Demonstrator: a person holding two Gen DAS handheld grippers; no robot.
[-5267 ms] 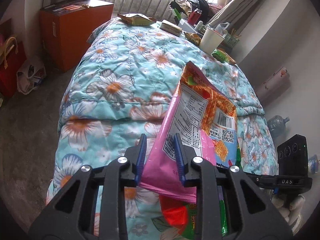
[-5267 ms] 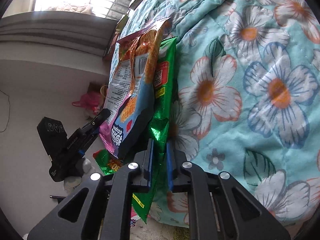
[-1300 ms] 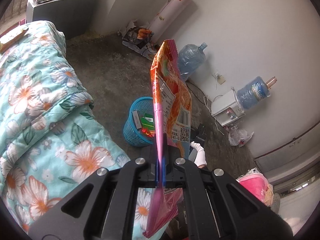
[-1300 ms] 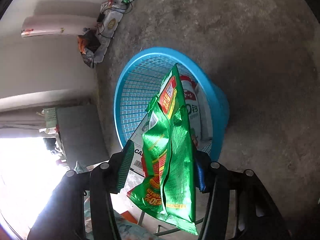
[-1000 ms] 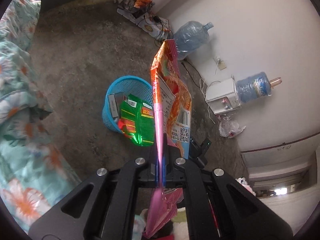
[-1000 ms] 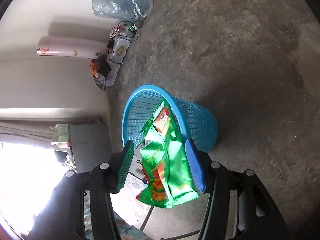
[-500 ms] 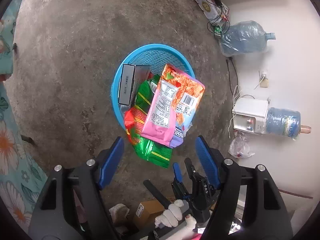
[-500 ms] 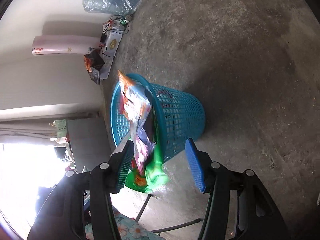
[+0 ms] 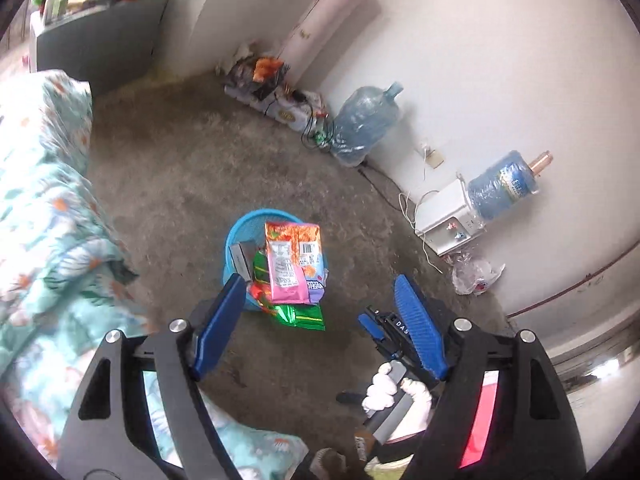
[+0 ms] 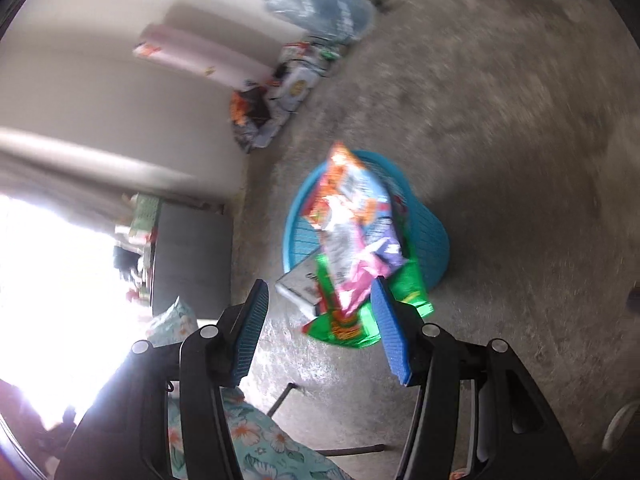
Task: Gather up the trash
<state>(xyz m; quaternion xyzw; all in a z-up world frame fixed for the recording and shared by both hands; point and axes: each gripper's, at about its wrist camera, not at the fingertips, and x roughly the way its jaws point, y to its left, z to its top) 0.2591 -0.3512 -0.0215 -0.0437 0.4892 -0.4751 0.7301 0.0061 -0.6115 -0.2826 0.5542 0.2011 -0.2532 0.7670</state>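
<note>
A blue mesh basket stands on the concrete floor, overfilled. A pink and orange snack bag lies on top of it, and a green snack bag hangs over its near rim; a grey box is wedged inside. My left gripper hovers above and short of the basket, its jaws opening with nothing between them. My right gripper is open and empty, with the pink bag, green bag and basket lying beyond it. A white-gloved hand holds the right gripper.
A bed with a floral quilt fills the left. Along the wall stand a water bottle, a white dispenser with a bottle, a plastic bag and a pile of clutter. A grey cabinet stands behind.
The left gripper opened and let the pink bag go onto the basket. The green bag left the right gripper and now hangs on the basket's rim. Both grippers have risen away.
</note>
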